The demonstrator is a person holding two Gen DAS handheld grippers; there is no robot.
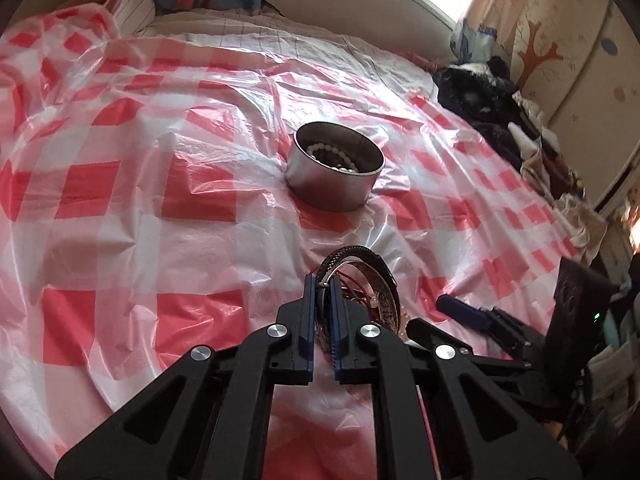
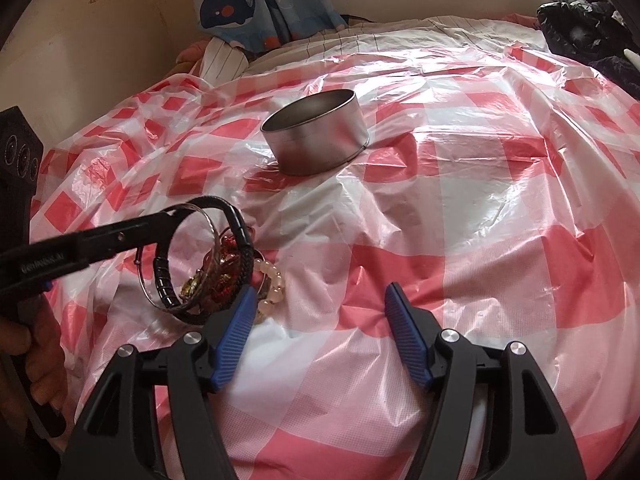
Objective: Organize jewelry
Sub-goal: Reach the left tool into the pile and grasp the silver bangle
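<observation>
My left gripper (image 1: 323, 282) is shut on a black braided bracelet (image 1: 352, 254) and holds it up from a pile of bracelets (image 1: 380, 300) on the bed. From the right wrist view the left gripper (image 2: 168, 216) enters from the left, and the black bracelet (image 2: 240, 228) hangs over the pile (image 2: 216, 280), beside a pale bead bracelet (image 2: 272, 280). A round metal tin (image 1: 334, 172) holding a white bead bracelet (image 1: 340, 152) sits further ahead; the tin also shows in the right wrist view (image 2: 316, 136). My right gripper (image 2: 320, 300) is open and empty, right of the pile.
A red and white checked plastic sheet (image 1: 140, 200) covers the bed. Dark clothes (image 1: 480, 100) lie at the right edge of the bed. A whale-print curtain (image 2: 256, 0) and striped pillow (image 2: 224, 60) are at the far side. The right gripper's blue finger (image 1: 460, 312) shows at lower right.
</observation>
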